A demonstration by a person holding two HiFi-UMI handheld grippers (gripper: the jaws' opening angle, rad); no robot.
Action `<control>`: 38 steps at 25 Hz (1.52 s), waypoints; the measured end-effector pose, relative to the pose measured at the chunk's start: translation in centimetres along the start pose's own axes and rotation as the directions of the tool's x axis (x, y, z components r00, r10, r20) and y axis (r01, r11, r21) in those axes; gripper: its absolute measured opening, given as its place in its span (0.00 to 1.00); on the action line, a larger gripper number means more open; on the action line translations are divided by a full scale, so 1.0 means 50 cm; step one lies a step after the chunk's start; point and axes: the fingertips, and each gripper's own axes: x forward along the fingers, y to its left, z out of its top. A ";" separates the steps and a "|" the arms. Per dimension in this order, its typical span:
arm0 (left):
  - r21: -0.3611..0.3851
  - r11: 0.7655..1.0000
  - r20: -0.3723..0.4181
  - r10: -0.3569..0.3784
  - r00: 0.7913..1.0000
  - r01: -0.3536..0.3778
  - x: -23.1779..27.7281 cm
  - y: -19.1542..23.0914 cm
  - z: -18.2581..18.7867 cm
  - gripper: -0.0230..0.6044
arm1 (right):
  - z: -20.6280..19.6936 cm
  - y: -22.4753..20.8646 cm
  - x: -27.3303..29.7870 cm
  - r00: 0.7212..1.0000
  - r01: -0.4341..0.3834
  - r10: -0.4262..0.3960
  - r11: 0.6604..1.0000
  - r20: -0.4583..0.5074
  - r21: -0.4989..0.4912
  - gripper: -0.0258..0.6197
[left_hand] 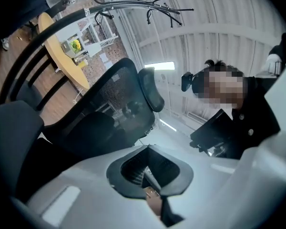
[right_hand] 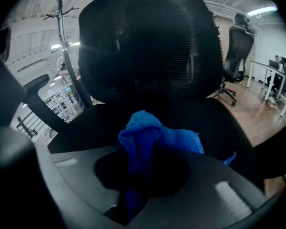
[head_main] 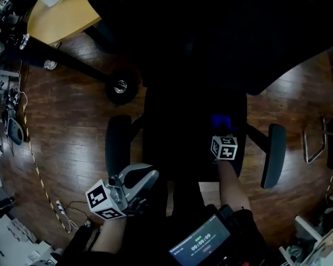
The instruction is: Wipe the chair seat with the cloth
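From the head view I look down on a black office chair, its seat (head_main: 177,140) dark between two armrests (head_main: 117,146). A blue cloth (head_main: 221,121) lies bunched on the right part of the seat, and my right gripper (head_main: 222,131) is shut on it. In the right gripper view the cloth (right_hand: 148,137) rises from the jaws over the seat (right_hand: 224,128), with the mesh backrest (right_hand: 148,46) behind. My left gripper (head_main: 147,177) hangs off the seat's front left, tilted upward, jaws together and holding nothing. Its view shows the chair's backrest (left_hand: 109,118) from the side.
A wooden table (head_main: 66,18) stands at the far left. A chair caster (head_main: 120,86), a cable and a power strip (head_main: 60,208) lie on the wood floor. A chrome frame (head_main: 313,143) is at the right. A coat stand (left_hand: 148,6) and another office chair (right_hand: 236,51) stand nearby.
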 end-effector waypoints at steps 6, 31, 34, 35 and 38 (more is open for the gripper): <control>-0.004 0.998 -0.048 -0.066 0.997 0.066 0.048 -0.029 -0.012 0.04 | 0.001 -0.184 -0.110 0.980 0.177 -0.190 0.969 0.058 0.171 0.13; 0.050 0.995 0.137 0.076 0.988 -0.083 -0.137 0.014 0.113 0.04 | -0.077 0.612 0.027 0.885 -0.457 0.464 0.882 -0.039 0.118 0.13; 0.047 0.994 0.145 0.091 0.985 -0.099 -0.155 0.014 0.109 0.04 | -0.109 0.667 0.038 0.876 -0.466 0.468 0.883 -0.116 0.047 0.13; 0.047 0.994 0.144 0.095 0.985 -0.102 -0.158 0.013 0.106 0.04 | -0.113 0.669 0.035 0.877 -0.465 0.465 0.885 -0.119 0.026 0.13; 0.047 0.994 0.135 0.096 0.986 -0.103 -0.158 0.013 0.101 0.04 | -0.116 0.659 0.029 0.878 -0.470 0.469 0.882 -0.096 0.007 0.13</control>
